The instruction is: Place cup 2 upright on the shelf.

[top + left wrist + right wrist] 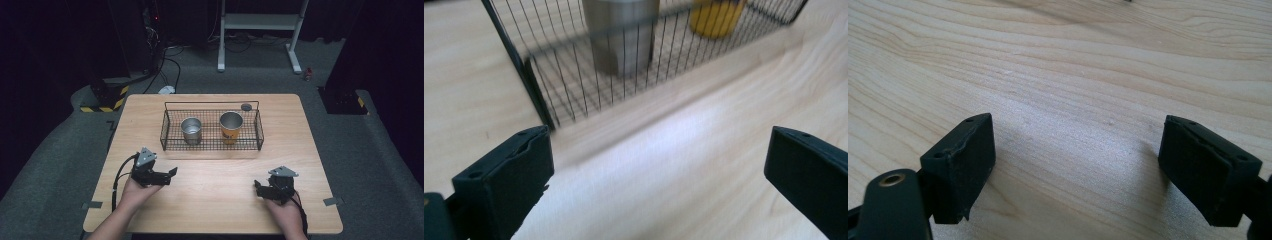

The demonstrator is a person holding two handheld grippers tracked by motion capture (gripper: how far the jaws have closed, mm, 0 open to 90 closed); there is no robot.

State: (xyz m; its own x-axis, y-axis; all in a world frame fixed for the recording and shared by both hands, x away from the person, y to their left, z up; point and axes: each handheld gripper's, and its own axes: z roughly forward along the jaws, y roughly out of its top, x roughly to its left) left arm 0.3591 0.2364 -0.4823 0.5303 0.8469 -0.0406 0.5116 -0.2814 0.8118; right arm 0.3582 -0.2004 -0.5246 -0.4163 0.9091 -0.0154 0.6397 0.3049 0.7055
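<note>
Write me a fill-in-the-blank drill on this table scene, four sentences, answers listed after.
1. The steel cup and the orange cup both stand inside the wire ____.
2. In the high view, the steel cup stands to the ____ of the orange cup.
3. The left gripper has its jaws ____, with nothing between them.
4. The right gripper rests over the bare wooden ____, short of the wire basket.

Missing words: basket; left; open; table

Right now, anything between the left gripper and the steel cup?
Yes: the wire basket wall. The steel cup stands inside it, and the left gripper, jaws open and empty, looks at the cup through the mesh. The top is open.
</note>
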